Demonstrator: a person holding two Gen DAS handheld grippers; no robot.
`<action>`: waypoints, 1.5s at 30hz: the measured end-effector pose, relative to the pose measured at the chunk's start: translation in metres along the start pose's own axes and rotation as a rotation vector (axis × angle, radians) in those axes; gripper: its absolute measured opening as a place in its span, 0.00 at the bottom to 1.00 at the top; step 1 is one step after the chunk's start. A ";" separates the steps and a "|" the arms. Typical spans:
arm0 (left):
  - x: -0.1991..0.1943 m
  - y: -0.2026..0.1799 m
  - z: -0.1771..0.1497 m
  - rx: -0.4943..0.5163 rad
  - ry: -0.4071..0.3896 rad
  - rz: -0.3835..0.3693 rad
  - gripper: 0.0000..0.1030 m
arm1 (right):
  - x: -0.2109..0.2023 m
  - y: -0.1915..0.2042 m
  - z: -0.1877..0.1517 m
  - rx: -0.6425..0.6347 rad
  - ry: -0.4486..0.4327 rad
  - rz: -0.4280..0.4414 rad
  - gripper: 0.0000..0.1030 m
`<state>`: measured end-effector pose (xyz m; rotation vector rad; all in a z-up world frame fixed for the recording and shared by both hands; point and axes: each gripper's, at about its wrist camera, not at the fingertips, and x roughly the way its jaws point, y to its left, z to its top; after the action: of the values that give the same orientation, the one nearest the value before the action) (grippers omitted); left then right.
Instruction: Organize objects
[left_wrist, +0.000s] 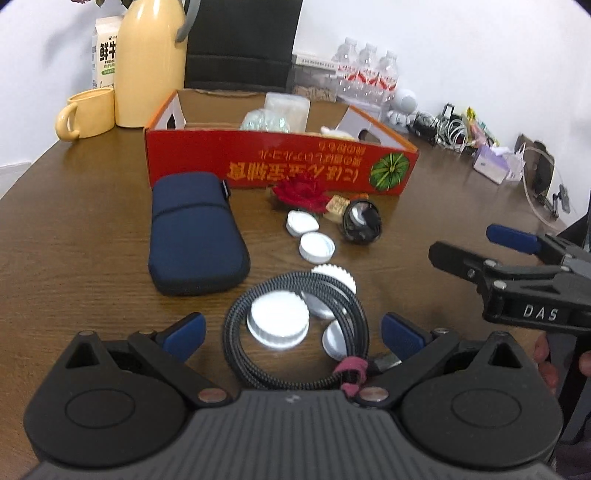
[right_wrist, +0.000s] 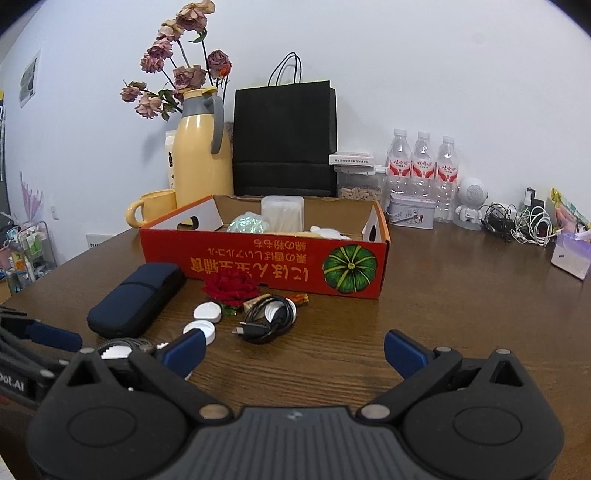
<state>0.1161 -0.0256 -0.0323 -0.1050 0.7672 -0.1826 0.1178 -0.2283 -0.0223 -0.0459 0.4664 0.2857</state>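
Dark brown wood-grain tabletop (right_wrist: 443, 295) with a bunch of small stuff spread in front of a shallow red cardboard box (right_wrist: 266, 262) that has a green pumpkin printed on its side. We see a white roll, an iridescent wad and something pale already inside the box.

Our left hand-held gripper (left_wrist: 293, 332) has its blue-padded fingers spread wide and holds nothing. Between them on the tabletop lies a coiled grey braided cable (left_wrist: 243, 321) tied with a maroon strap, and it rings a few white ribbed plastic bottle caps (left_wrist: 277, 321). Two more white caps (left_wrist: 317, 245) sit further out, toward the box.

Left of those is a navy blue zippered fabric pouch (left_wrist: 197, 240) lying flat. A red artificial rose (left_wrist: 301, 194) sits just beside the box front, with a coiled black USB cable (right_wrist: 271, 319) near it.

Our right hand-held gripper (right_wrist: 293, 354) is open too, empty, hovering over bare wood to the right of the pile.

At the back we've got a cream yellow thermos jug (right_wrist: 199, 147), a yellow mug (right_wrist: 155, 208) and a black paper bag (right_wrist: 284, 140).
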 end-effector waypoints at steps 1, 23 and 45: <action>0.002 -0.002 -0.001 0.003 0.010 0.007 1.00 | 0.001 -0.001 -0.001 0.001 0.002 0.001 1.00; 0.016 -0.017 -0.016 0.104 -0.035 0.138 1.00 | 0.005 -0.005 -0.013 0.008 0.002 0.019 1.00; 0.013 -0.011 -0.021 0.088 -0.073 0.137 0.97 | 0.001 -0.001 -0.018 0.007 0.009 0.034 1.00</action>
<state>0.1089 -0.0398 -0.0545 0.0247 0.6895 -0.0814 0.1114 -0.2312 -0.0388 -0.0324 0.4772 0.3175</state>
